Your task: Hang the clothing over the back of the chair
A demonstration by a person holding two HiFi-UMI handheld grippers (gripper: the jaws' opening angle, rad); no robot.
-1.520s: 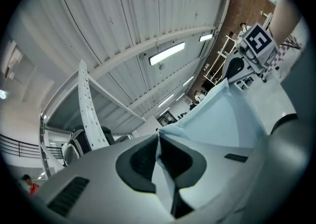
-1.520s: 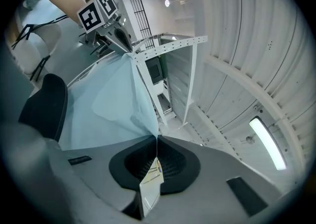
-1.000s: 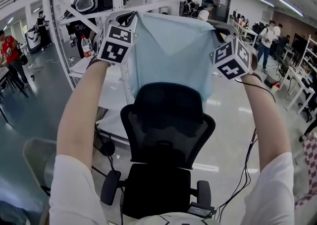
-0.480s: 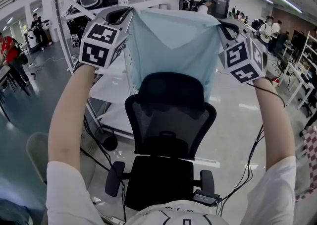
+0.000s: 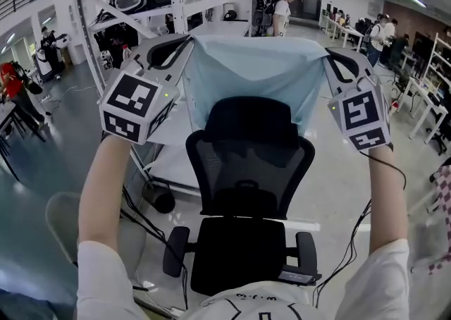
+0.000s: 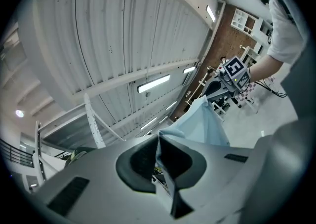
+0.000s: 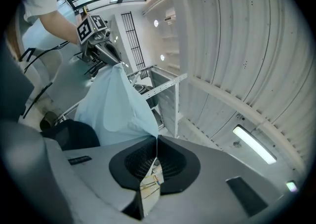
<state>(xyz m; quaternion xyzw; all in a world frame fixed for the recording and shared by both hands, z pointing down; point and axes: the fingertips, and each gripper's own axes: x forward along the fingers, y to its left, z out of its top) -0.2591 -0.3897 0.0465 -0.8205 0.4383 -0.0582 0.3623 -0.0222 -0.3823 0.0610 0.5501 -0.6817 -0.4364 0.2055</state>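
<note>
A light blue shirt (image 5: 250, 75) hangs stretched between my two grippers, just beyond the headrest (image 5: 248, 125) of a black mesh office chair (image 5: 245, 177). Its lower part is hidden behind the headrest. My left gripper (image 5: 184, 44) is shut on the shirt's left top corner, and my right gripper (image 5: 330, 59) is shut on the right top corner. In the left gripper view the cloth (image 6: 200, 127) runs out from between the closed jaws (image 6: 159, 141). The right gripper view shows the shirt (image 7: 111, 104) pinched at the jaw tips (image 7: 157, 141), above the dark headrest (image 7: 74, 134).
A white metal shelving rack (image 5: 176, 1) stands right behind the chair. Black cables (image 5: 141, 220) trail on the floor at the left of the chair base. Several people stand at the far back and sides, with tables at the right (image 5: 423, 100).
Both grippers have come down and toward me with the shirt stretched between them. The shirt's top edge now sits closer above the chair's headrest.
</note>
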